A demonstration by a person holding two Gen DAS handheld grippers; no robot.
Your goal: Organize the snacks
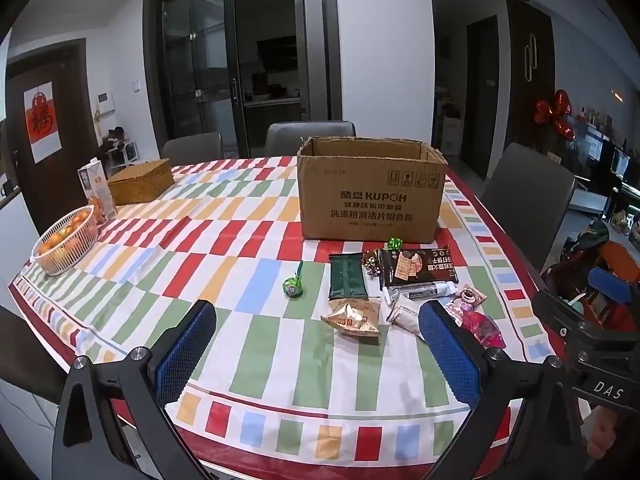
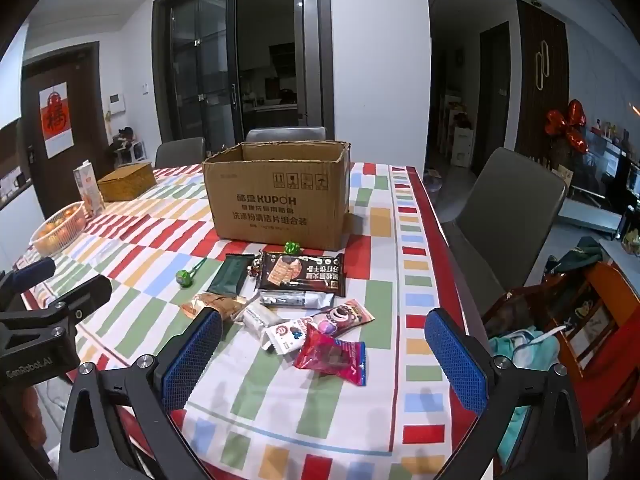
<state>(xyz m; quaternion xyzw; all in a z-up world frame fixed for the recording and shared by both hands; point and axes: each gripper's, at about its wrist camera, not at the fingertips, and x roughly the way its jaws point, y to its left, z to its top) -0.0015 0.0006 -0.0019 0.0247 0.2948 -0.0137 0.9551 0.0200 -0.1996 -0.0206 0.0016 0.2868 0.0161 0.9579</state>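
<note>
An open cardboard box stands on the checked tablecloth. In front of it lie several snacks: a dark cracker pack, a green bar wrapper, a green lollipop, a golden packet, a white roll, and a red packet. My left gripper is open and empty, low over the table's near edge, short of the snacks. My right gripper is open and empty, its fingers either side of the red packet's area.
A white basket of oranges, a carton and a woven box stand at the far left. Grey chairs ring the table. The table's right edge drops off beside a bag of clutter.
</note>
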